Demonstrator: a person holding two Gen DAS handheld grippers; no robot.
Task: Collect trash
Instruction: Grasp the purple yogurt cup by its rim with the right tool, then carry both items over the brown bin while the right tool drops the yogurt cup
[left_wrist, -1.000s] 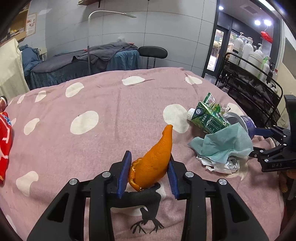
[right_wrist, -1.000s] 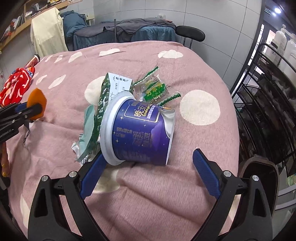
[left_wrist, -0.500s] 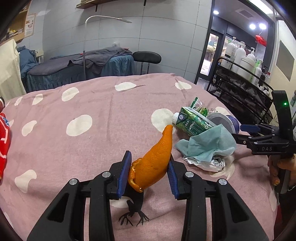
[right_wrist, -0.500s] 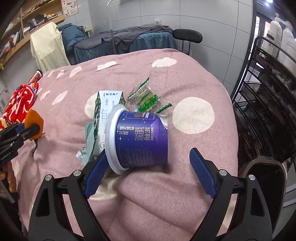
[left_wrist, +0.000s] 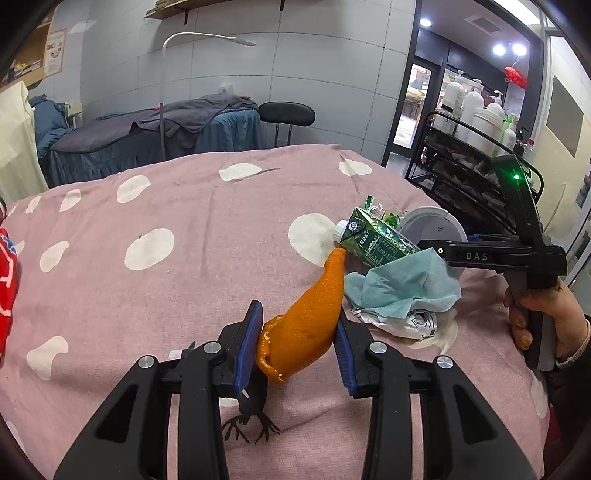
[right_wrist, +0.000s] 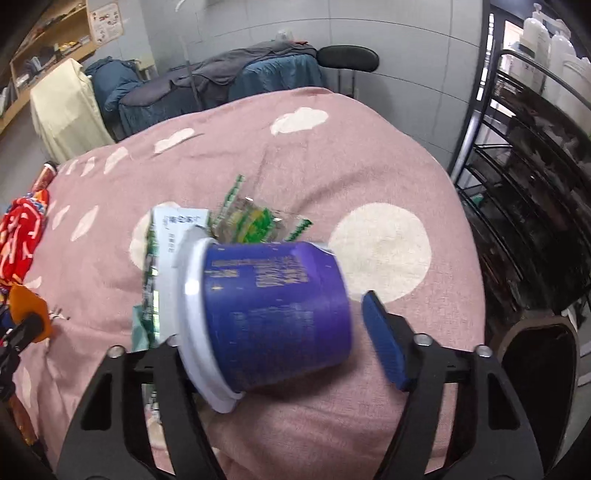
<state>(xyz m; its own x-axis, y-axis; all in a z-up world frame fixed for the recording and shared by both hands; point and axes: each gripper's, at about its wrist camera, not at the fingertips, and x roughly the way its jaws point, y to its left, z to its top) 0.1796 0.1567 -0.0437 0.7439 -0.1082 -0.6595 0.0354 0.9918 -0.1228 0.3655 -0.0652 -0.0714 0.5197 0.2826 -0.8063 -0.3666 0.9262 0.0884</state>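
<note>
Collection is part done: the left gripper (left_wrist: 299, 343) clamps the peel (left_wrist: 310, 325), the right gripper (right_wrist: 280, 339), jaws just closing, straddles the cup (right_wrist: 273, 314) without a visible clamp, while carton (left_wrist: 373, 243), tissue (left_wrist: 402, 288) and wrappers (right_wrist: 251, 221) remain on the bed (left_wrist: 184, 266) at right.

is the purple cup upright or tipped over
Tipped over: the cup lies on its side on the bedspread, white rim facing left, purple wall facing up.
</note>
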